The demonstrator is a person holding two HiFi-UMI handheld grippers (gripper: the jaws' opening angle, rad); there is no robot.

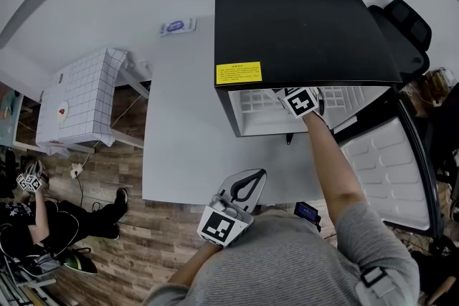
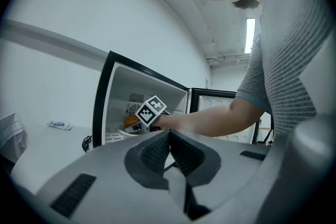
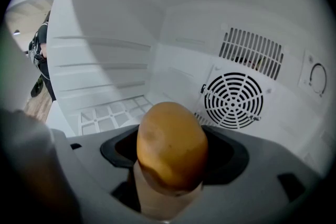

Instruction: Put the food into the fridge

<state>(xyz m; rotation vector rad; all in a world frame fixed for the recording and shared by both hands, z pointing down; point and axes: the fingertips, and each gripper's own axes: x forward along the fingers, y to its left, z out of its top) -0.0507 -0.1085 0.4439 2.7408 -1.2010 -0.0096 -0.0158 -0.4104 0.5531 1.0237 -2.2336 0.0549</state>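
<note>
While right claw (image 3: 173, 157) is gripping the food (image 3: 170, 136) inside the fridge (image 3: 173, 44), placing is underway; left claw (image 2: 169, 139) idling closed, empty; next likely lowering, releasing.

No wording can be read with certainty in any view. A yellow label (image 1: 239, 72) lies on the black top of the fridge (image 1: 301, 18), at its front left corner. It carries lines of dark print too small to make out. A blue and white packet (image 1: 177, 26) on the white table (image 1: 179, 125) bears print, likewise illegible. Square black-and-white code markers, patterns and not letters, stand on the cube at the fridge opening (image 1: 300, 101) and on the cube near the person's chest (image 1: 222, 224). Inside the fridge, a round dial (image 3: 317, 78) shows no legible numbers.
</note>
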